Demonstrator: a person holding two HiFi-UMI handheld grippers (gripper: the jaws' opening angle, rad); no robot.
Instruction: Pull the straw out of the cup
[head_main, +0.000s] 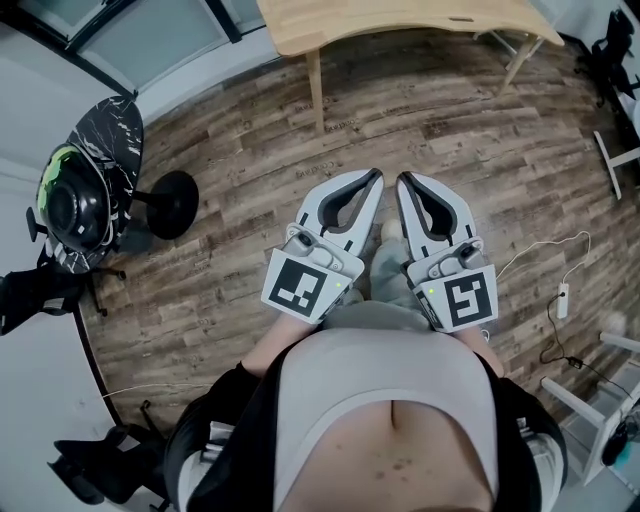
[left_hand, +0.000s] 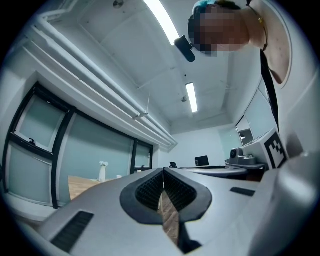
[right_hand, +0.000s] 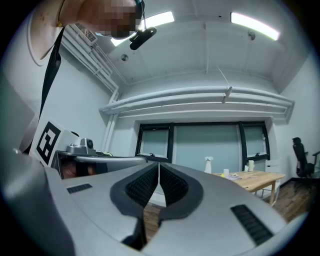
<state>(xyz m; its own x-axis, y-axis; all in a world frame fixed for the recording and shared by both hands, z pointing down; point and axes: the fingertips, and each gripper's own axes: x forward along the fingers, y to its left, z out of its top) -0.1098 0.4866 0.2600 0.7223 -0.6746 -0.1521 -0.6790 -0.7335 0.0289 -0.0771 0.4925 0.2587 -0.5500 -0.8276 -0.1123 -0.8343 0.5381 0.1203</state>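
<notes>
Both grippers are held side by side close to the person's body, pointing level toward a wooden table (head_main: 400, 20). My left gripper (head_main: 375, 176) is shut with nothing between its jaws; the left gripper view (left_hand: 163, 170) shows its pads meeting. My right gripper (head_main: 402, 181) is shut and empty too, with its pads together in the right gripper view (right_hand: 159, 164). Far off on the table (right_hand: 260, 179) stand a white spray bottle (right_hand: 208, 164) and small white cups (right_hand: 251, 165). I cannot make out a straw at this distance.
Below the grippers is wooden plank floor (head_main: 250, 150). A round black marbled side table (head_main: 100, 160) with a dark helmet-like object (head_main: 72, 205) stands at the left. A white cable and power strip (head_main: 562, 300) lie on the floor at the right, near white furniture legs (head_main: 580, 400).
</notes>
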